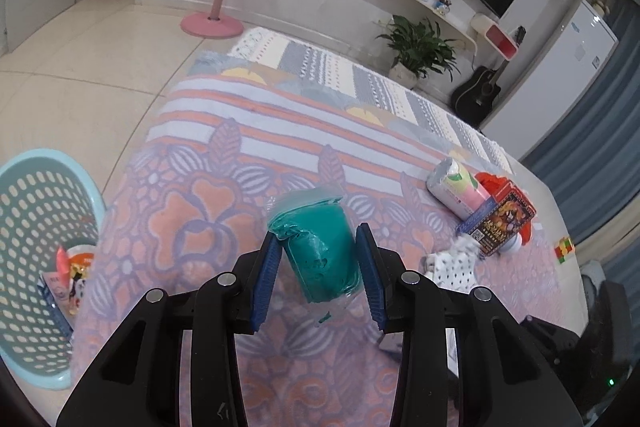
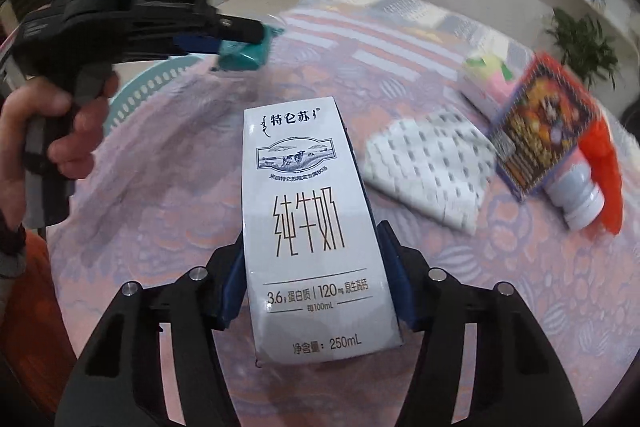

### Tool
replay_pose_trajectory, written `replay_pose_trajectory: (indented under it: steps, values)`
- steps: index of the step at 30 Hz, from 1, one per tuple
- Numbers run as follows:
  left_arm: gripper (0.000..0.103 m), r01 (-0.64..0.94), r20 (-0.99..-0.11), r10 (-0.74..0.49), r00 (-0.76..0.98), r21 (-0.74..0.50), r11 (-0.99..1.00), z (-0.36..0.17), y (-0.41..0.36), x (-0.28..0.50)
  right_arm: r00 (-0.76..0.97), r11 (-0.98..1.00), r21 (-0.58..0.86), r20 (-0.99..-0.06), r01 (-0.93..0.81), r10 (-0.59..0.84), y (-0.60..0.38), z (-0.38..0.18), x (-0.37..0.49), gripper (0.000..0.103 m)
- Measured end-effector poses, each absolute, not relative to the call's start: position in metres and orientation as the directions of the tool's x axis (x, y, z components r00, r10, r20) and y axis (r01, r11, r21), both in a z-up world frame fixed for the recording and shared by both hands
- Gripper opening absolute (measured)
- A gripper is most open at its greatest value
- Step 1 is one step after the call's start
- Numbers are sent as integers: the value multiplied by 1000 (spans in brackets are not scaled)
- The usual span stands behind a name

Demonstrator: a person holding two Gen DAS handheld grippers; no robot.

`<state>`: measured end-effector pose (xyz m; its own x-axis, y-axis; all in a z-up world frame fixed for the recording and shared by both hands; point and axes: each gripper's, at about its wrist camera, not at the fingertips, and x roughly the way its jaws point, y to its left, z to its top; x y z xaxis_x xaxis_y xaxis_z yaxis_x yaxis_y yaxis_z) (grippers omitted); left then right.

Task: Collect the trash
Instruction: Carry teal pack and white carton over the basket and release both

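Observation:
My left gripper (image 1: 318, 247) is shut on a teal plastic-wrapped packet (image 1: 320, 247) and holds it above the patterned table cover (image 1: 224, 187). The same gripper (image 2: 240, 43) with the teal packet (image 2: 244, 57) shows at the upper left of the right wrist view. My right gripper (image 2: 316, 247) is shut on a white milk carton (image 2: 308, 219) with Chinese print, held over the table. A light-blue perforated basket (image 1: 36, 227) stands on the floor at the left, with some wrappers inside.
On the table's right lie a tissue pack (image 1: 456, 191), a red printed box (image 1: 504, 223), a white dotted cloth (image 2: 428, 167), a small white bottle (image 2: 576, 199) and an orange-red bag (image 2: 606, 171). A Rubik's cube (image 1: 564, 249) sits by the edge.

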<state>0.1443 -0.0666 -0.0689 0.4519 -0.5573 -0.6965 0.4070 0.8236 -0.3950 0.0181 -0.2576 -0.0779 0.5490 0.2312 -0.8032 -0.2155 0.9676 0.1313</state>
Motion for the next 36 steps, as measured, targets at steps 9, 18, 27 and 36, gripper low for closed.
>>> replay_pose_trajectory:
  steps: [9, 18, 27, 36]
  values:
    - [37, 367, -650, -543, 532, -401, 839, -55, -8, 142, 655, 969, 103, -720, -226, 229, -227, -26, 40, 56]
    - [37, 239, -642, -471, 605, -418, 877, -57, 72, 152, 680, 946, 134, -667, -294, 305, -167, 14, 90, 56]
    - [37, 76, -696, -333, 637, -373, 925, -71, 142, 157, 655, 931, 112, -682, -347, 326, -72, 17, 139, 56]
    - [37, -47, -765, -280, 580, -375, 926, -92, 177, 168, 513, 917, 288, -763, -277, 395, -29, -25, 192, 56]
